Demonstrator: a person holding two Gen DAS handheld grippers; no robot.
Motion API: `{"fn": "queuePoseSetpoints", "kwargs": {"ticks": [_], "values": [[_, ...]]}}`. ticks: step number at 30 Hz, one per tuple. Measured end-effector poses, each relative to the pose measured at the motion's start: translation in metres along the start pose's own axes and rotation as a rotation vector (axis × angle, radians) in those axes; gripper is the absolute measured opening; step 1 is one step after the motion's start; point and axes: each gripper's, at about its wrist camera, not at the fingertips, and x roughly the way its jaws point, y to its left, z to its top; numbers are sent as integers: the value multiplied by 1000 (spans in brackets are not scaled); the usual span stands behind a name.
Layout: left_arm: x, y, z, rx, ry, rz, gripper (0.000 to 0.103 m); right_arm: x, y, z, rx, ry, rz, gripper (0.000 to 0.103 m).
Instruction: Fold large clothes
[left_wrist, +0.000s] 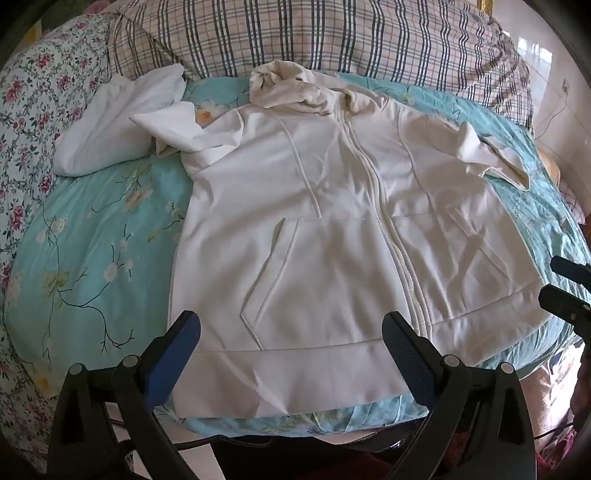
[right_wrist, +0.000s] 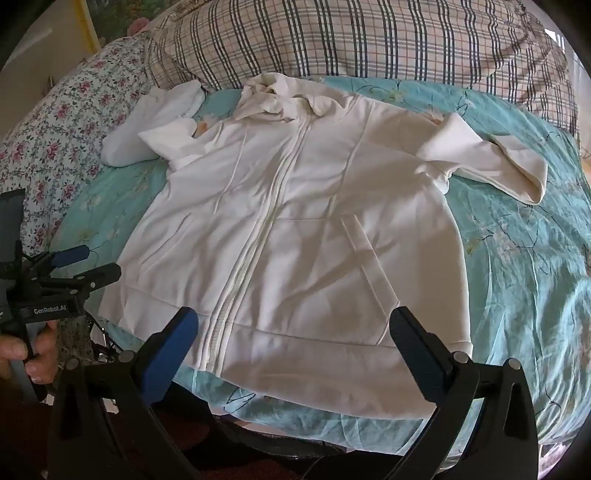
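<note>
White zip hoodie (left_wrist: 332, 229) flat, front up, on teal floral bedspread (left_wrist: 92, 229); hood toward 12 o'clock, by plaid pillow (left_wrist: 314, 33). Left gripper (left_wrist: 291, 332) and right gripper (right_wrist: 295, 328) at 6 o'clock over hem, jaws spread wide, holding nothing.

Daylit bed (left_wrist: 103, 229), plaid pillow (left_wrist: 332, 37)

White zip-up hoodie (left_wrist: 332, 229) face-up, zipped, flat on the bed, hood bunched, both sleeves crumpled.
</note>
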Motion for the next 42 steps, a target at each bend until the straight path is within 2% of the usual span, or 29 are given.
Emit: {"fn": "queuePoseSetpoints", "kwargs": {"ticks": [7,8,14,25,34,42], "values": [[-1,1,-1,6,1,-3,99,-4,3,2,-11,-24,9,103],[3,-4,7,7,1,-4,99,-5,5,2,-11,-23,6,103],[4,-4,12,3,2,-2,99,-5,5,1,-8,-11,3,103],[0,-2,5,4,2,-5,99,-4,4,0,-8,-14,3,103],[1,-1,4,-1,-7,-5,99,-5,3,2,-19,-58,-8,103],[12,1,6,-2,43,17,99,1,1,5,25,61,8,103]]}}
